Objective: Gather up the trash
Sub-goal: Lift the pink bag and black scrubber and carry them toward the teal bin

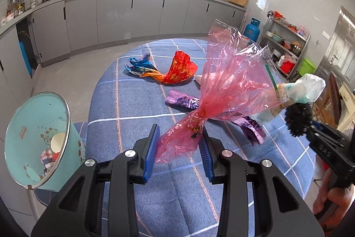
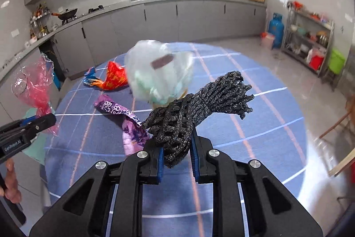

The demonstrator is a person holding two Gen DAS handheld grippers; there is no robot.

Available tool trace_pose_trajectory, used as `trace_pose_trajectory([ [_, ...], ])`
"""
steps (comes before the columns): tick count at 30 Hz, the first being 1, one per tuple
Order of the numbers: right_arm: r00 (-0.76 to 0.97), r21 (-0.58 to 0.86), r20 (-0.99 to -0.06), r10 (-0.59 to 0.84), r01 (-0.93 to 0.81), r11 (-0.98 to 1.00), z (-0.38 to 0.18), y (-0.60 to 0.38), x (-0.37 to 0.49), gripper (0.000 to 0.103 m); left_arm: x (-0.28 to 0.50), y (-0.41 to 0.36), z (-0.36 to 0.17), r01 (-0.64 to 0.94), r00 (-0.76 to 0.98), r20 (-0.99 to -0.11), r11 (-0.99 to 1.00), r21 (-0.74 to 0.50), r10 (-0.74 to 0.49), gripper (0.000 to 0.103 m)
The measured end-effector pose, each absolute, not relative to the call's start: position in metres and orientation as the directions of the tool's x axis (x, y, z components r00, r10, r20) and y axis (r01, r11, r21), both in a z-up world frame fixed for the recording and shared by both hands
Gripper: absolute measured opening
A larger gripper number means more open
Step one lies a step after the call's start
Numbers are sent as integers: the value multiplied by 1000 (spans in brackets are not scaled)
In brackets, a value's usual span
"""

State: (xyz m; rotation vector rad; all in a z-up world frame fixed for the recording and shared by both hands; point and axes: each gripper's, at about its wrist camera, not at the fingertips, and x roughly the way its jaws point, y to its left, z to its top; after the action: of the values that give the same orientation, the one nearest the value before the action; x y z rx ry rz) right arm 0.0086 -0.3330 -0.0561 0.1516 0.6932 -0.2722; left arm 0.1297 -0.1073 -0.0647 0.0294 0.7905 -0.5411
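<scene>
My left gripper (image 1: 179, 148) is shut on the bunched neck of a pink cellophane wrapper (image 1: 233, 81), held up over the blue checked tablecloth (image 1: 124, 103). The same wrapper (image 2: 33, 81) and left gripper (image 2: 47, 120) show at the left of the right wrist view. My right gripper (image 2: 177, 154) is shut on a black foam net (image 2: 195, 108), lifted off the table. A whitish plastic bag (image 2: 157, 72) rises blurred behind the net; how it is attached I cannot tell. On the cloth lie a red-orange wrapper (image 1: 179, 70), a blue wrapper (image 1: 139, 63) and a purple wrapper (image 1: 182, 101).
A teal bin (image 1: 13, 148) with a metal rim stands left of the table, holding a paper cup and scraps. Grey cabinets (image 1: 111, 14) run along the back. At the right stand a blue gas cylinder (image 1: 251, 29), a metal shelf (image 1: 286, 46) and a green bucket (image 1: 307, 67).
</scene>
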Motion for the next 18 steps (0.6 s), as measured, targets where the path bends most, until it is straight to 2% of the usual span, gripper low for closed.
trace_pose_trajectory([
  [6, 712, -53, -653, -259, 298, 953, -53, -335, 5, 20, 123, -101, -63, 478, 579, -677, 862, -170, -454, 36],
  [12, 770, 34, -609, -188, 262, 964, -20, -341, 3, 20, 117, -98, -58, 480, 588, -664, 860, -173, -462, 36],
  [18, 795, 53, -587, -153, 225, 973, -2, -333, 8, 20, 111, -89, -51, 476, 607, -646, 863, -169, -462, 36],
])
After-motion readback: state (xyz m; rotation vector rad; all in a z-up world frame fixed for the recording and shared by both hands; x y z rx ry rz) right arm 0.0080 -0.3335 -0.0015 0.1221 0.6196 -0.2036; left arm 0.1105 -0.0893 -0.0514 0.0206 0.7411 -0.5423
